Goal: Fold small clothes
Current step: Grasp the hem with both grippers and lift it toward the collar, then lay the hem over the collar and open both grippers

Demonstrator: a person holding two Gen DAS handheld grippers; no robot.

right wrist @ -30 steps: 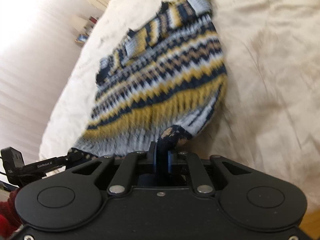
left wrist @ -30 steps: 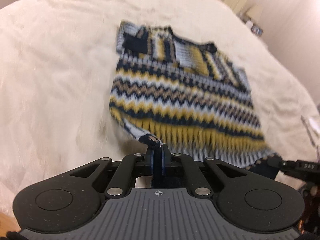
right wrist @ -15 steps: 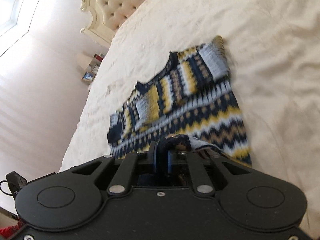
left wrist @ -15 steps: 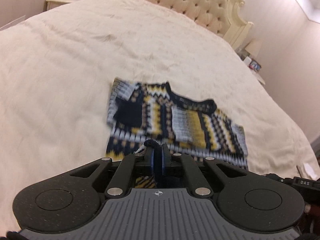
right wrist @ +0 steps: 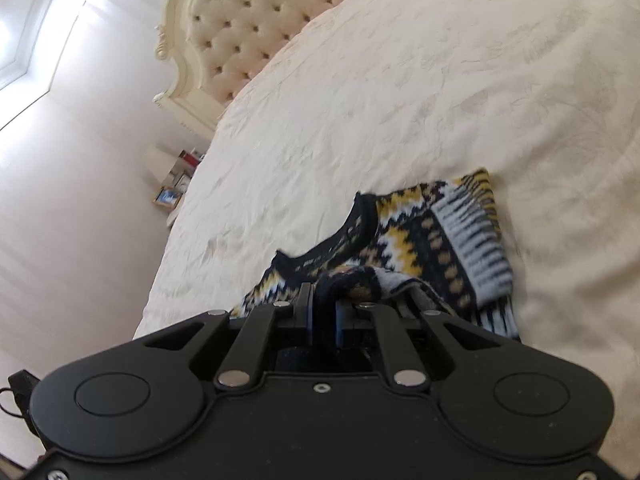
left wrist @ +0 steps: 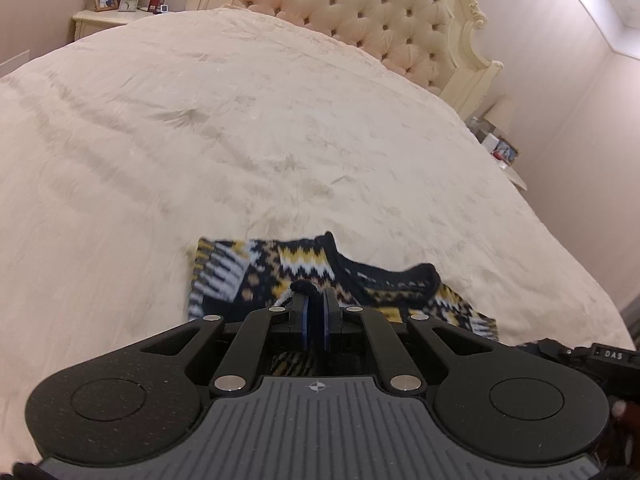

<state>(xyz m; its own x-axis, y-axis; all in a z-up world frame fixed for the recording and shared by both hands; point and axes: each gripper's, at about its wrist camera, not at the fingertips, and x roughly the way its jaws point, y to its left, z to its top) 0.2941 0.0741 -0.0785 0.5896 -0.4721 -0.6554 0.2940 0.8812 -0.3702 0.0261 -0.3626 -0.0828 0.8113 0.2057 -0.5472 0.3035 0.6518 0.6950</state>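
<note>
Broadly, we see a cream bedspread (left wrist: 248,128), softly crinkled, filling both views, with a tufted, button-studded headboard (left wrist: 380,28) at the upper right of the left view. Low in centre frame lies our knitted sweater (left wrist: 304,272), navy, yellow and white zigzag bands with a dark ribbed neckline. Our left gripper (left wrist: 314,300) pinches a navy hem fold; our right gripper (right wrist: 324,300) clamps a bunched hem edge likewise.

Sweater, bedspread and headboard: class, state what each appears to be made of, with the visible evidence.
Sweater: knitted yarn, probably wool or acrylic; ribbed navy collar, zigzag colour bands.
Bedspread: cream woven fabric, matte; soft creases, faint pattern.
Headboard: button-tufted upholstery, possibly velvet or leatherette, in a glossy cream carved frame, likely painted wood.
</note>
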